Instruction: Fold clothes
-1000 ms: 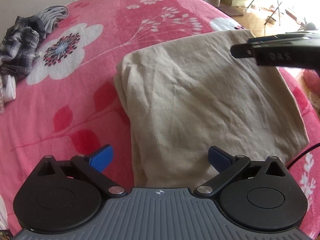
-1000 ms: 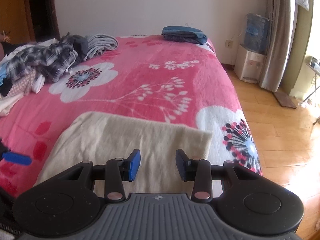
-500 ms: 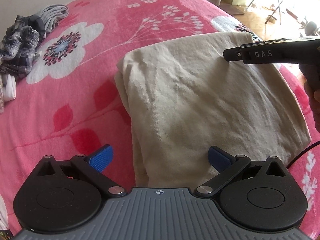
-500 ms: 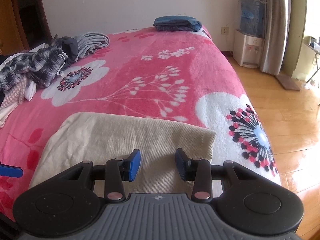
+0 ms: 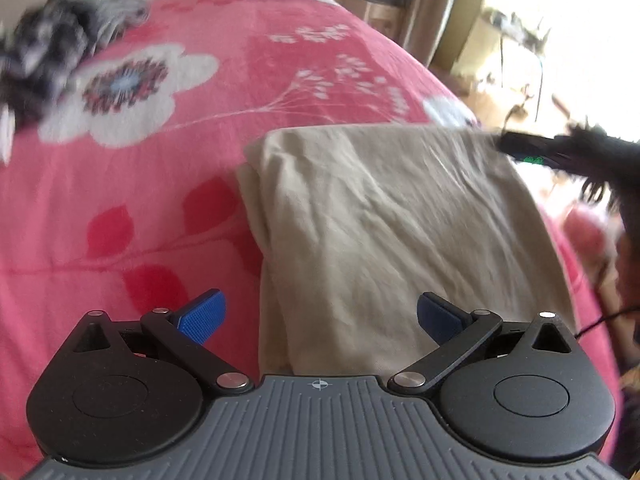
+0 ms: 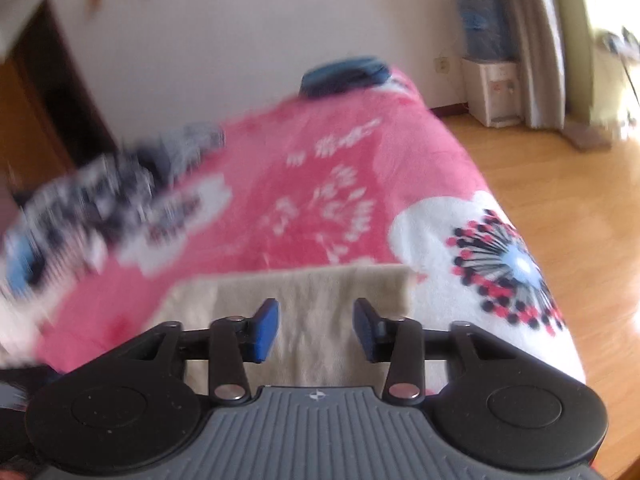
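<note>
— Beige garment [image 5: 384, 232], where does it lie?
— Folded flat on the pink flowered blanket [image 5: 160, 184], near the bed's edge by the wooden floor [image 6: 560, 184].
— And the left gripper [image 5: 320, 316]?
— It hangs over the garment's near edge, jaws spread wide, nothing between them.
— The right gripper [image 6: 316, 328]?
— Above the cloth's far side; its jaws have just been opening and stand apart, pinching nothing.
— Anything else on the bed?
— A blurred heap of clothes [image 5: 52, 44] and a folded blue garment [image 6: 344, 74] at the far end.
</note>
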